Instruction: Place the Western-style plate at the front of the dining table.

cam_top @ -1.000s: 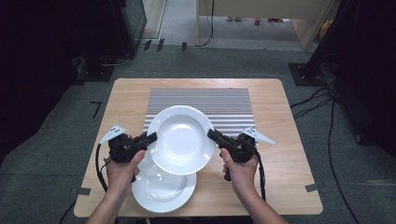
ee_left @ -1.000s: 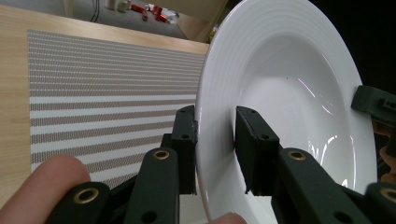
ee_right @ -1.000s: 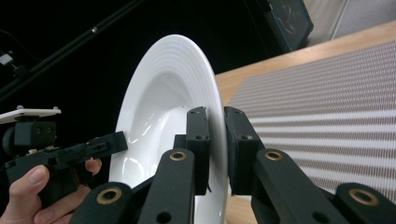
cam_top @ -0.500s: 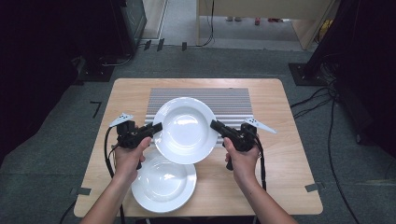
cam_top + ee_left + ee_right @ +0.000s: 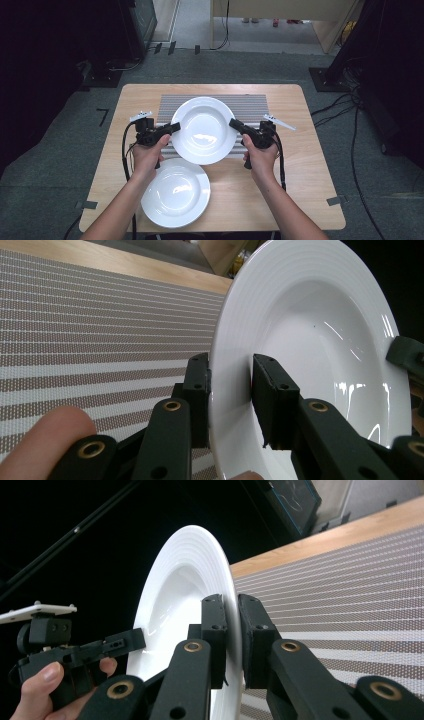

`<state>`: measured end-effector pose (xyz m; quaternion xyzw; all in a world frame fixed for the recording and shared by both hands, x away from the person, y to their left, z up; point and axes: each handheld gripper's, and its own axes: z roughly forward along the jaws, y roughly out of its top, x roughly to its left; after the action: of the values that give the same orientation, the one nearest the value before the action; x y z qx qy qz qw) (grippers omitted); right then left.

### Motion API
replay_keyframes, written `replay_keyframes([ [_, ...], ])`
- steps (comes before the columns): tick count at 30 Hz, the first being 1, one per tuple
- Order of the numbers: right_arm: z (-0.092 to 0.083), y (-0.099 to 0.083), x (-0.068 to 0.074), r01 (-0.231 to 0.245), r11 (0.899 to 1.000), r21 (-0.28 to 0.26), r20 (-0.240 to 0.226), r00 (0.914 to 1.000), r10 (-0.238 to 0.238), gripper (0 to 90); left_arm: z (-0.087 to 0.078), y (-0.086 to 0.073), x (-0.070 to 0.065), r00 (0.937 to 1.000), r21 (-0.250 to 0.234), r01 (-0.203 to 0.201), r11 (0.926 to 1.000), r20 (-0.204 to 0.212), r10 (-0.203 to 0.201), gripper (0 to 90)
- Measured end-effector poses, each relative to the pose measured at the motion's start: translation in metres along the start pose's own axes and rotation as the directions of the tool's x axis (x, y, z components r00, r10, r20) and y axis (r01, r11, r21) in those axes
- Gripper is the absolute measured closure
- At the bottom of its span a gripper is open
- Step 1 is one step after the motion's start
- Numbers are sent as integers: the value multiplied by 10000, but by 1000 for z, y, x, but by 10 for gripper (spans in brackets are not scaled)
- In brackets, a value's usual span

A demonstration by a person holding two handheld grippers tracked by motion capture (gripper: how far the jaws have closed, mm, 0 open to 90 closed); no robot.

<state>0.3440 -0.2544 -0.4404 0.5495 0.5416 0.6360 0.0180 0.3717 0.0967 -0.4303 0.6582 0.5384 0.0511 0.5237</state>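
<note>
Wood surface [image 5: 310, 165], striped mat [image 5: 250, 105] across the far half. Your left gripper [image 5: 172, 128] and right gripper [image 5: 233, 123] each have jaws clamped tight on opposite rims of the plate [image 5: 204, 129], rim pinched between both pairs. It sits over the mat. Second plate [image 5: 176, 192] lies near your left hand [image 5: 147, 156].

You are holding the upper plate [image 5: 204, 129] over the striped mat [image 5: 250, 107] in the middle of the table [image 5: 310, 175], your left gripper [image 5: 172, 128] clamping its left rim and your right gripper [image 5: 234, 123] its right rim. The second plate [image 5: 175, 192] is lying nearer you, left of centre.
</note>
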Motion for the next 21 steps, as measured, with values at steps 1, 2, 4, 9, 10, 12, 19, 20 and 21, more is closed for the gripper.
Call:
replay_keyframes([
  [1, 3, 1, -3, -137, 9999, 3, 53, 9999, 137, 840, 4, 1, 1, 10000, 42, 31, 10000, -53, -31, 701],
  [2, 6, 2, -7, -218, 9998, -12, 117, 9997, 218, 839, 7, 3, 3, 9999, 65, 48, 10000, -95, -48, 701],
  [4, 12, 4, -13, -331, 9994, 52, 198, 9993, 330, 838, 14, 6, 7, 9997, 158, 164, 9997, -161, -161, 702],
  [9, 26, 8, -27, -545, 9984, 113, 487, 9974, 539, 832, 29, 14, 22, 9957, 294, 902, 9955, 182, -908, 721],
  [10, 28, 8, -29, -595, 9981, 126, 528, 9969, 587, 829, 33, 15, 22, 9958, 386, 902, 9952, 99, -907, 721],
  [12, 33, 9, -35, -727, 9971, 203, 723, 9949, 710, 823, 40, 18, 24, 9962, 513, 876, 9948, -51, -875, 721],
  [19, 48, 8, -57, -1379, 9903, 174, 1264, 9828, 1346, 814, 67, 29, 33, 9938, 1122, 1090, 9877, -333, -1059, 721],
  [20, 50, 8, -59, -1457, 9891, 196, 1312, 9812, 1419, 815, 67, 29, 33, 9938, 1122, 1090, 9877, -333, -1059, 720],
  [21, 52, 8, -61, -1511, 9883, 224, 1374, 9796, 1466, 815, 74, 30, 38, 9918, 1238, 1250, 9844, -428, -1206, 719],
])
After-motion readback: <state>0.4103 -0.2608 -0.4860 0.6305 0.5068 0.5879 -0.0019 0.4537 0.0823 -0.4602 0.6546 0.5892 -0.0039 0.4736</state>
